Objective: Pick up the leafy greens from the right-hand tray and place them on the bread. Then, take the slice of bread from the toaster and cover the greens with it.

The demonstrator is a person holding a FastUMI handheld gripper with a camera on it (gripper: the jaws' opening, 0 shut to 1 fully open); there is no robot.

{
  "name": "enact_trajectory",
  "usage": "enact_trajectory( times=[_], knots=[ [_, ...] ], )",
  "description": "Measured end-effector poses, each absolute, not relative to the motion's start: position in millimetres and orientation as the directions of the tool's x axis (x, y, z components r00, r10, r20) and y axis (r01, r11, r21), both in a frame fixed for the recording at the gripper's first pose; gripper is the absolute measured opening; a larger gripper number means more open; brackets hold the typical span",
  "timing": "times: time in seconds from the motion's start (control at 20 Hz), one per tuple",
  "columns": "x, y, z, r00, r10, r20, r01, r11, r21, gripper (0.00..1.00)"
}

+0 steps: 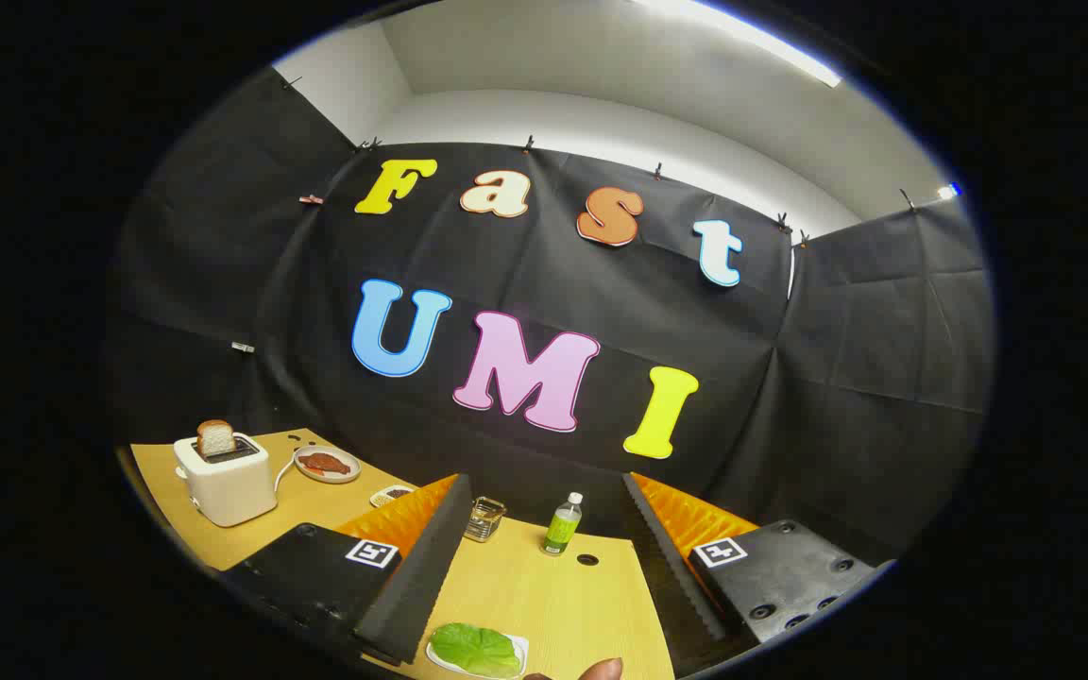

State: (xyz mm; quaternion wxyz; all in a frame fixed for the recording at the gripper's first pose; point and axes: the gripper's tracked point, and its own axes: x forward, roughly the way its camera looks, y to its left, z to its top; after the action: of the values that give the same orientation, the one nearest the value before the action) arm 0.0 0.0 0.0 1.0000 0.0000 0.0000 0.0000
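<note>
From the gripper view, I held the jaws (544, 557) released and spread wide, their ridged black pads with orange backing standing well apart above the pale wooden tabletop (544, 595). The broad green lettuce leaf (475, 649) lay flat on its small white tray (518, 654), low between the two jaws and nearer the left one, its long axis running roughly across my line of approach. I judged the coming move to be a downward tilt and a short reach, since the leaf sat under rather than ahead of the jaws. Its near edge was cut off from my sight, and a fingertip (601, 669) showed just beside the tray. Beyond the jaws stood a small clear glass cup (484, 518) and a green plastic bottle with a white cap (562, 524). Far off past the left jaw, the cream two-slot toaster (226, 477) held a browned slice of bread (215, 437) upright in a slot. Just beside the toaster, a round plate (327, 465) carried something reddish-brown; I could not tell whether bread lay beneath it.
</note>
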Motion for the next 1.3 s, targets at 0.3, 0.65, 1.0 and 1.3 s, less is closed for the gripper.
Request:
enact_trajectory(
  times=[0.3, 0.65, 1.0, 1.3],
  knots=[
    [-3, -4, -3, 1.0, -0.002, -0.006, 0.002, 1.0, 0.019, 0.97],
    [-9, -5, -8, 1.0, 0.001, -0.016, -0.001, 1.0, 0.017, 0.97],
    [-10, -10, -8, 1.0, -0.008, -0.017, 0.009, 1.0, 0.018, 0.97],
    [-10, -8, -13, 1.0, 0.005, -0.023, -0.004, 1.0, 0.01, 0.97]
  ],
)
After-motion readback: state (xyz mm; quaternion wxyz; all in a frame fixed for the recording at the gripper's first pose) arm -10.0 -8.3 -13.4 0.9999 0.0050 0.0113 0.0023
